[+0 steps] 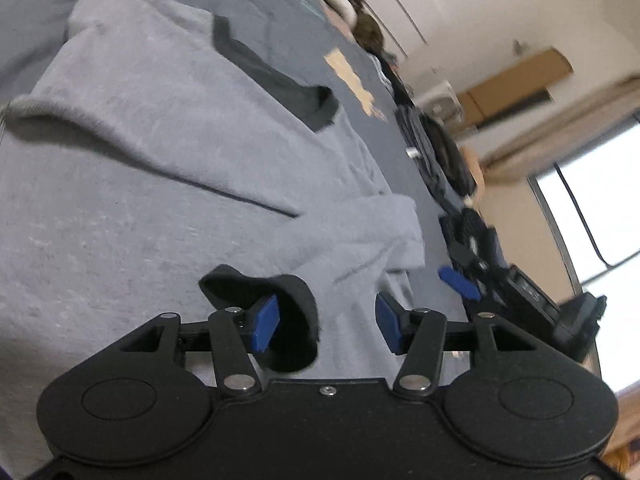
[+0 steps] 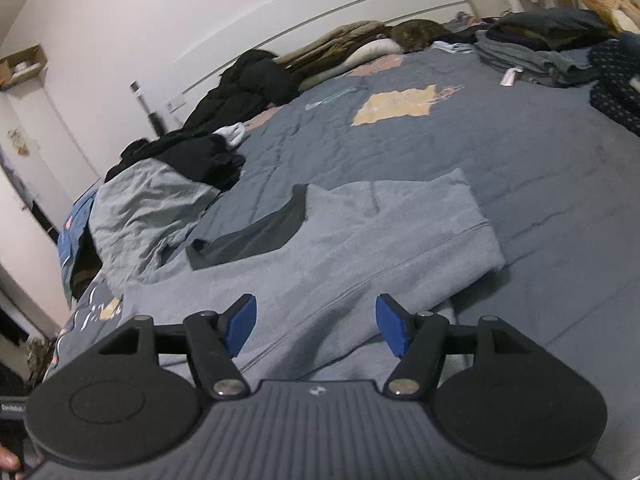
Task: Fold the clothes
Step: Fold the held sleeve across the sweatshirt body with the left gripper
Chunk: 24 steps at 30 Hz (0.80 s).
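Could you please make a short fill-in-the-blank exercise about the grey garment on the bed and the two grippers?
1. The grey sweatshirt lies on a ____ bedspread.
2. The sweatshirt's collar is dark ____.
3. The pads of the right gripper are ____ in colour.
4. The left gripper stands ____, gripping nothing.

Missing words: blue; grey; blue; open

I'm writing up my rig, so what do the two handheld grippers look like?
Both match: the left gripper and right gripper have black bodies with a round disc at each side, black link arms on silver pivot pins, and blue pads on the jaws. The right one's base plate is ribbed grey; the left's is smooth black.
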Motion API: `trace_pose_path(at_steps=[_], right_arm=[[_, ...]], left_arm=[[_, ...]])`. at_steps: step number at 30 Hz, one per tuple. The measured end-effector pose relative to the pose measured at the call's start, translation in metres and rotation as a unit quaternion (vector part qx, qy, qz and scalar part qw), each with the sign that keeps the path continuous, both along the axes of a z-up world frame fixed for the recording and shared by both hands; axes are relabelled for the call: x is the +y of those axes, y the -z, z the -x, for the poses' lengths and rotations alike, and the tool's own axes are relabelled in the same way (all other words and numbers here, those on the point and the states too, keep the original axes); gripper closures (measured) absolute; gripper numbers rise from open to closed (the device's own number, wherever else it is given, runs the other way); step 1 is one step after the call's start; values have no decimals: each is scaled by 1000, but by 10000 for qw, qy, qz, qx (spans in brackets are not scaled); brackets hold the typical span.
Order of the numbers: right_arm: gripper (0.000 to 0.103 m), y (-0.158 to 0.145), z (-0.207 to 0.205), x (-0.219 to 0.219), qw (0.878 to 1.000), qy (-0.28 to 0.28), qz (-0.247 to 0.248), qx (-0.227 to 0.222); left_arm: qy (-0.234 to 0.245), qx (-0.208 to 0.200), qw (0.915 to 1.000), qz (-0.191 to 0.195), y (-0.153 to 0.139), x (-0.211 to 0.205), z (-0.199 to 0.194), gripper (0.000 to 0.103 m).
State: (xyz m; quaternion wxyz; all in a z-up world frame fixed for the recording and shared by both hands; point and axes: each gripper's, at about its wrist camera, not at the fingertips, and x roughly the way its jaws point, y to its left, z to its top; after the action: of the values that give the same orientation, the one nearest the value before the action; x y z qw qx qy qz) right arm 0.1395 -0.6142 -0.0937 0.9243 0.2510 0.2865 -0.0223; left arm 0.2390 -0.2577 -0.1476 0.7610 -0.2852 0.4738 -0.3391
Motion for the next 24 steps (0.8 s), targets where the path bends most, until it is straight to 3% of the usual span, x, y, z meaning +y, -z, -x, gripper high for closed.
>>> trace_pose_path(at_steps=[2, 3, 7, 12, 15, 18, 20, 22, 24], right_arm=[[38, 1, 0, -5, 9999, 96, -59, 22], [37, 2, 0, -8, 9999, 140, -85, 31], [37, 4, 1, -18, 9993, 312, -180, 65], [37, 4, 1, -26, 9988, 406, -269, 70], [37, 5, 1, -26, 9988, 392, -271, 86], [37, 5, 0, -23, 9991, 307, -265, 114], [37, 5, -2, -22, 9994, 235, -223, 132], [37, 6, -3, -20, 9995, 203, -168, 170], [36, 8, -3, -21, 9995, 203, -125, 186]], left_arm=[[-39, -46, 9999, -92, 4, -6, -1, 98], [27, -135, 9996, -229, 3, -10, -2, 101], [336, -867, 9945, -485, -30, -4, -4, 101], [680, -2070, 9700, -1079, -94, 16, -8, 101], [1507, -2163, 9446, -1957, -89, -3, 2, 101], [2112, -1671, 9338, -2354, -57, -14, 18, 97], [2018, -1427, 9383, -2420, -39, -13, 25, 89], [1629, -1194, 9557, -2141, -29, -3, 27, 65], [1238, -1058, 9700, -1804, -26, 7, 23, 59]])
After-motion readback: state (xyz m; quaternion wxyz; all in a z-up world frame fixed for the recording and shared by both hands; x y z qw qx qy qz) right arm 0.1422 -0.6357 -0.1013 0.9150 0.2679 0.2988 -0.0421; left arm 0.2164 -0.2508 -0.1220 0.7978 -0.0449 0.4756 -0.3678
